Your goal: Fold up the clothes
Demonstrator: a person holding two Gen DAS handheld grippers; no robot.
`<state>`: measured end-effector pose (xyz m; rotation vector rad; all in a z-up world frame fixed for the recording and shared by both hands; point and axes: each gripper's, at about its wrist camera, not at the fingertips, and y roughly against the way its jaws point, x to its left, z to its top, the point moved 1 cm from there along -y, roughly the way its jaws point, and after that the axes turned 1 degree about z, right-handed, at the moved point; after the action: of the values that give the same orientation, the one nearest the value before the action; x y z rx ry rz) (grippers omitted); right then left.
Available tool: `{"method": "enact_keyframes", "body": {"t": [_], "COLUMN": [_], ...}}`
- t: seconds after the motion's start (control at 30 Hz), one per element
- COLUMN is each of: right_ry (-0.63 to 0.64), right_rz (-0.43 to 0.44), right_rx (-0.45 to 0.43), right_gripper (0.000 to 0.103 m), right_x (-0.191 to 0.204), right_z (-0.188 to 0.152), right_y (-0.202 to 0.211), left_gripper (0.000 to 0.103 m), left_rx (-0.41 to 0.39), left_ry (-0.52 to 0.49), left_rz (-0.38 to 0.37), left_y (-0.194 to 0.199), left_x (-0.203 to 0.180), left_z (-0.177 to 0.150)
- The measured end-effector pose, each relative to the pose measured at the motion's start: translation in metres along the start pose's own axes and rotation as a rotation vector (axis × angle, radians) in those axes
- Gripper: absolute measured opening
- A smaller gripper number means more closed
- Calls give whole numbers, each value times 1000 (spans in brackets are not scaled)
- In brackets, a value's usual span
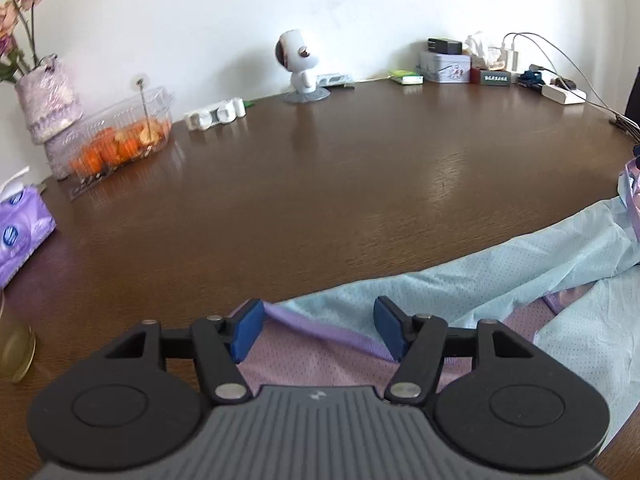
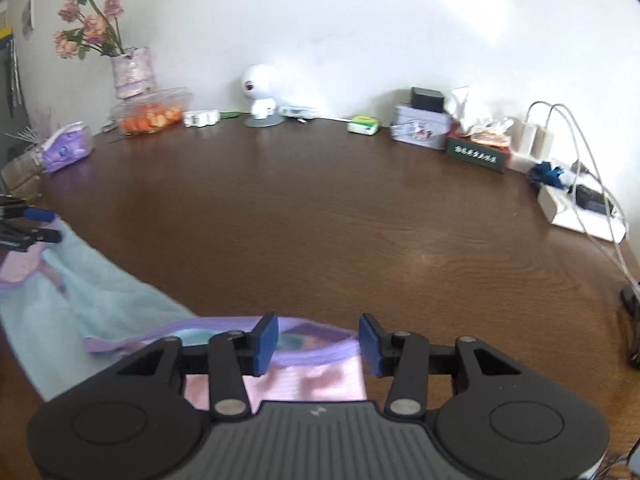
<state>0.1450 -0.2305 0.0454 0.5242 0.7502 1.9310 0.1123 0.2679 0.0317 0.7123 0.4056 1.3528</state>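
A: Where does the garment [image 1: 500,276] lie?
B: On the near part of the brown bench [image 1: 320,184]. Light blue mesh cloth, pink inner panel, purple trim. It runs from one gripper across to the other.

A: Left gripper [image 1: 318,330]?
B: Blue pads spread wide, nothing pinched. Purple trim [image 1: 316,328] runs between the fingers, cloth beneath them. Whether the pads touch the cloth, cannot tell.

A: Right gripper [image 2: 316,344]?
B: Also spread apart. It sits over a purple-edged opening with pink cloth under it. Trim passes between the pads; no clamp on it visible.

A: Seen from the right wrist, anything of the other tool?
B: Yes, at the far left edge, its blue-tipped fingers [image 2: 40,214] at the end of the blue cloth.

A: Back of the bench?
B: Along the white wall: a vase of dried roses [image 2: 132,72], a clear box of orange fruit [image 1: 120,140], a small white round-headed camera [image 1: 300,64], a tin box [image 2: 420,126], chargers and a power strip [image 2: 576,212] with white cables. A purple tissue pack [image 1: 22,232] sits at the left.
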Motion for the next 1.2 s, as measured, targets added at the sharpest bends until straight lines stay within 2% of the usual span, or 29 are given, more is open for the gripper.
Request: {"method": "enact_keyframes", "body": {"t": [0.07, 0.1, 0.13, 0.17, 0.27, 0.33, 0.5, 0.53, 0.57, 0.63, 0.67, 0.73, 0.8, 0.87, 0.93, 1.0, 1.03, 1.07, 1.1, 1.13, 1.2], "right_ry": [-51, -67, -67, -55, 39, 60, 93, 92, 74, 7, -22, -81, -137, -170, -194, -165, -153, -145, -136, -128, -128], "right_rz": [2, 17, 47, 58, 19, 24, 62, 64, 65, 55, 56, 72, 112, 127, 84, 43, 42, 46, 46, 38, 19], "right_rx": [57, 78, 86, 78, -58, -110, -60, -66, -87, -165, -206, -218, -156, -78, -21, 23, 28, 38, 56, 60, 47], "right_gripper": [52, 37, 0, 1, 1, 1, 2, 10, 34, 72, 74, 69, 64, 61, 60, 59, 52, 35, 23, 5, 5], "right_x": [-13, -19, -21, -20, -10, -4, 15, 15, 13, 2, -4, -15, -21, -19, -14, -6, -3, 0, 2, 5, 6], "right_z": [1, 2, 1, -1, -14, -32, -84, -88, -90, -83, -76, -55, -34, -18, -8, -6, -8, -10, -13, -16, -22], "right_y": [-12, -15, -16, -13, 22, 48, 79, 85, 92, 106, 108, 95, 61, 25, -2, -18, -21, -22, -23, -23, -16], "left_gripper": [66, 66, 66, 66, 66, 66, 66, 66, 66, 67, 69, 69, 69, 69, 69, 69, 70, 70, 71, 71, 71], "left_rx": [-2, -4, -5, -7, -12, -15, -10, -5, 0, -39, -64, -85, -86, -53, -11, 0, -2, -6, -9, -10, -10], "left_ry": [20, 29, 38, 47, 70, 84, 105, 103, 101, 107, 111, 119, 118, 92, 54, 49, 56, 68, 79, 85, 87], "left_rz": [14, 21, 26, 29, 30, 25, 11, 7, 2, -13, -22, -22, -19, -10, 9, 9, 7, 3, -1, -6, -16], "left_y": [2, 3, 4, 5, 6, 8, 10, 11, 13, 20, 24, 25, 20, 10, 0, -4, -5, -5, -5, -5, -4], "left_x": [2, 3, 3, 3, 5, 7, 10, 11, 12, 15, 16, 16, 15, 11, 5, 2, 1, 2, 3, 4, 5], "left_z": [-4, -5, -7, -8, -10, -12, -12, -11, -10, -6, -5, 3, 12, 16, 14, 8, 6, 4, 2, 1, -1]}}
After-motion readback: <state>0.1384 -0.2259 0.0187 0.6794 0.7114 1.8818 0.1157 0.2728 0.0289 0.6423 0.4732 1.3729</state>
